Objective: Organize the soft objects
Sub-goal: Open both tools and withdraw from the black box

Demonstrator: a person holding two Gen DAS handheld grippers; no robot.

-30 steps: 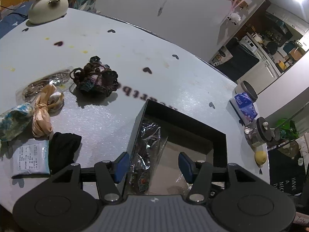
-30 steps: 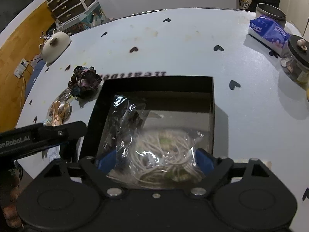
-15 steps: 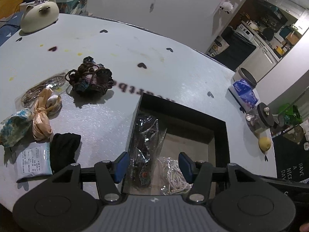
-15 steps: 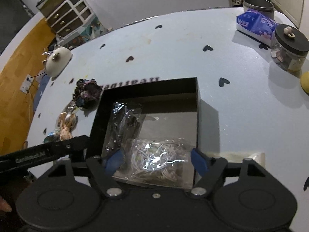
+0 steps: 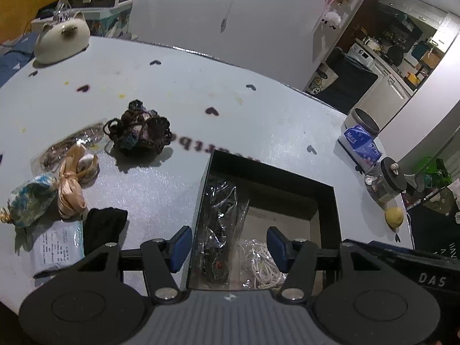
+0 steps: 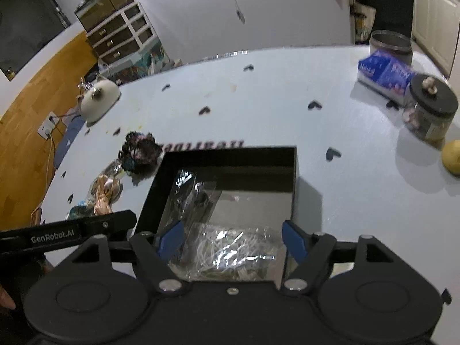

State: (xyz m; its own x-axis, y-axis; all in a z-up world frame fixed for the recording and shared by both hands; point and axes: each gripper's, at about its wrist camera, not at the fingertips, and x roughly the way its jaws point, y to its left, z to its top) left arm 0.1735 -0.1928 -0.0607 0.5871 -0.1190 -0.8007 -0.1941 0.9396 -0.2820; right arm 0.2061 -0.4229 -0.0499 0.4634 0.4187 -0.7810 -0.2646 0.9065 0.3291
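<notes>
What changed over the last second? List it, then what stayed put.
The right gripper let go of the bag of white cord, which now lies in the black box beside the dark bag, and drew back, open. The left gripper stayed open over the box. The scrunchie pile, ribbon and black cloth did not move.

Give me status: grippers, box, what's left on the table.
Left gripper open, empty. Right gripper open, over white cord bag lying in black box. Dark bag beside it. Crochet bundle, ribbon, black cloth outside.
</notes>
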